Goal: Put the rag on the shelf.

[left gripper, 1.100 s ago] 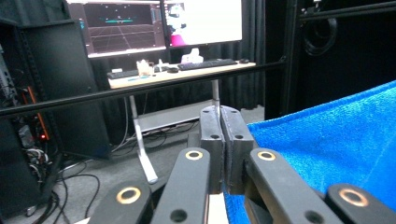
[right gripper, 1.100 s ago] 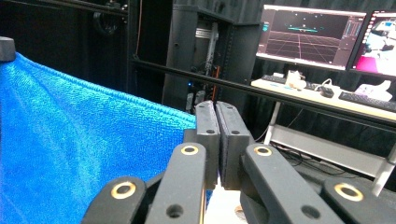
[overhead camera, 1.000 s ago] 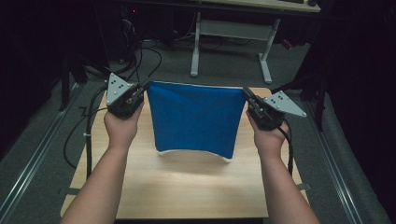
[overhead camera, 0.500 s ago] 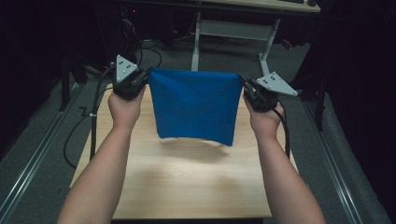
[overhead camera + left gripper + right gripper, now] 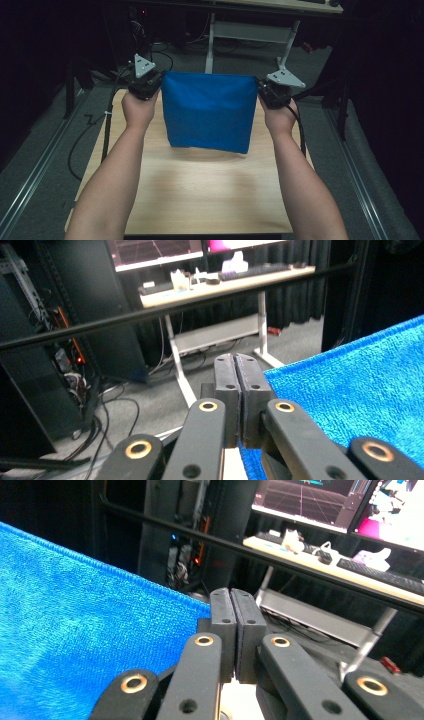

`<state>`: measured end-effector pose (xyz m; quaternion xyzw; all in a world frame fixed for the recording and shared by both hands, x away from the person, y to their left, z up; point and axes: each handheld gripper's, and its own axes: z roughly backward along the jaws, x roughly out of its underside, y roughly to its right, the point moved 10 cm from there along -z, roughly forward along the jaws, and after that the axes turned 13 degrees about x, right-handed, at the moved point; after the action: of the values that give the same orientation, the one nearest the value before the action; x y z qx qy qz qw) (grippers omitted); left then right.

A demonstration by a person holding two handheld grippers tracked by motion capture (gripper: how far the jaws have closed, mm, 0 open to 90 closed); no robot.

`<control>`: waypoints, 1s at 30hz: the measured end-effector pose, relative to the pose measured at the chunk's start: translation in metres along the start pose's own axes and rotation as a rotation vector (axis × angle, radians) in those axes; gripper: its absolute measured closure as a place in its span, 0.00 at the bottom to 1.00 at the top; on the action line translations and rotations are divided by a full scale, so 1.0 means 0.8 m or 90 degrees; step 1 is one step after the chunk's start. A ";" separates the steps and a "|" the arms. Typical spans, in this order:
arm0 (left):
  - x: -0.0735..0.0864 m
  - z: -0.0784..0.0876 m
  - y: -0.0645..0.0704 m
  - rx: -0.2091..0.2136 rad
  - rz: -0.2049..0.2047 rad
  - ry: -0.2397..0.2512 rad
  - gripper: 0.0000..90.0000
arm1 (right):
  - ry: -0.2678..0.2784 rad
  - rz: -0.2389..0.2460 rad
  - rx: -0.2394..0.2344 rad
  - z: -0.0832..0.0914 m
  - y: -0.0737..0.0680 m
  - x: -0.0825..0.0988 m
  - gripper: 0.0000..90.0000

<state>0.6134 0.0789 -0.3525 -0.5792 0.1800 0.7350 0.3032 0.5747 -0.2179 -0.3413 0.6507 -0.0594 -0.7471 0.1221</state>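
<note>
Blue towel (image 5: 207, 112) hangs taut, top corners clamped by left gripper (image 5: 146, 84) and right gripper (image 5: 272, 92), bottom edge above bare wooden table (image 5: 200, 195).

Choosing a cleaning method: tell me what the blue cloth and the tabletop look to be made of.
Blue cloth: seemingly terry or microfibre towelling, matte; the left gripper view shows a looped, nubby weave and a stitched hem. Table: pale wood or wood-look laminate, smooth with a slight sheen; faint grain shows.

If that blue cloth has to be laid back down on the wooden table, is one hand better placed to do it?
Neither clearly. The left gripper and right gripper each pinch a top corner of the blue terry cloth, at nearly equal height. It hangs above the light wooden table, so both would likely lower together.
</note>
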 end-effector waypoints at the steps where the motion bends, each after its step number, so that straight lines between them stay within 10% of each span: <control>1: 0.008 -0.006 -0.001 0.002 0.002 -0.015 0.99 | -0.018 0.013 0.000 -0.010 -0.004 0.011 1.00; 19: 0.158 -0.037 0.023 0.086 0.078 -0.150 0.99 | -0.140 0.000 -0.065 -0.033 -0.030 0.140 1.00; 30: 0.198 -0.037 0.044 0.122 0.101 -0.170 0.99 | -0.169 -0.018 -0.091 -0.026 -0.052 0.182 0.99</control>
<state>0.5898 0.0717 -0.5155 -0.4292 0.2524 0.8064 0.3190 0.5732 -0.2137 -0.4939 0.5368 -0.0122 -0.8304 0.1488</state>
